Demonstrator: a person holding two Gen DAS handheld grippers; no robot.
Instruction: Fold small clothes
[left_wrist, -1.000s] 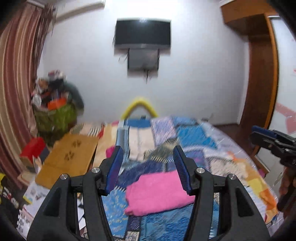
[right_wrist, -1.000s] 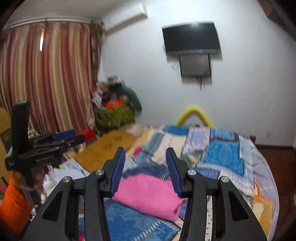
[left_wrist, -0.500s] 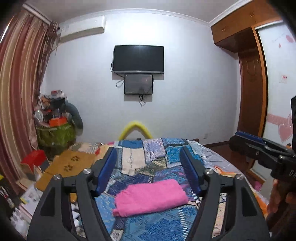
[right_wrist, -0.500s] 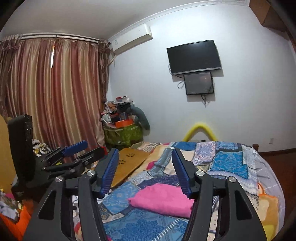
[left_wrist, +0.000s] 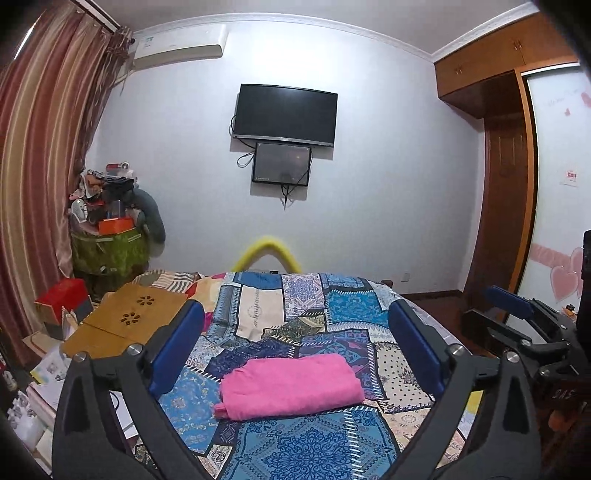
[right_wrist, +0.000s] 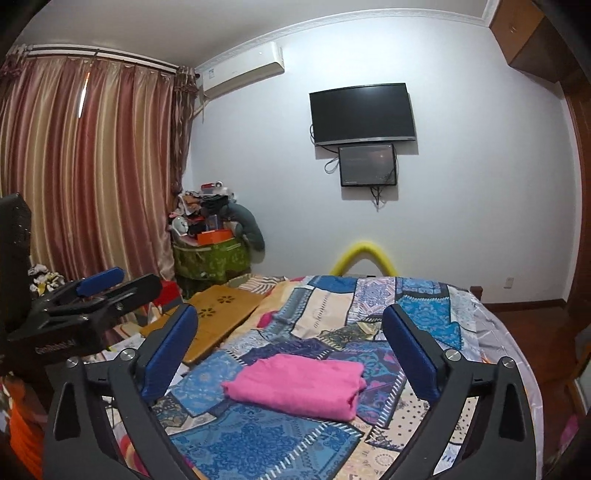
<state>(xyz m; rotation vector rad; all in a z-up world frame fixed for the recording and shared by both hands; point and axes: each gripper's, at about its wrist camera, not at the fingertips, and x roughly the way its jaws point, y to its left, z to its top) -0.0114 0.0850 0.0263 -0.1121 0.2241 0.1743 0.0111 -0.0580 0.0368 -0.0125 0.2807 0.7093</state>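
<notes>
A folded pink garment (left_wrist: 291, 386) (right_wrist: 299, 384) lies flat on the blue patchwork bedspread (left_wrist: 314, 443) (right_wrist: 258, 443). My left gripper (left_wrist: 295, 332) hangs above and short of it, its jaws still opening wide, nothing between its blue pads (left_wrist: 177, 347). My right gripper (right_wrist: 290, 332) is likewise held back from the garment, jaws opening, empty. Each gripper shows at the edge of the other's view: the right gripper (left_wrist: 517, 314) at the right, the left gripper (right_wrist: 99, 291) at the left.
A wooden lap desk (left_wrist: 125, 321) lies at the bed's left side, with papers and boxes on the floor beyond. A green cluttered bin (left_wrist: 107, 247) stands by the curtain. A yellow foam arch (left_wrist: 269, 251) sits at the bed's far end. A wardrobe (left_wrist: 506, 206) stands right.
Both grippers pulled back from the pink garment and tilted up, showing more wall. Both sets of jaws spread much wider. The garment stayed folded on the bed.
</notes>
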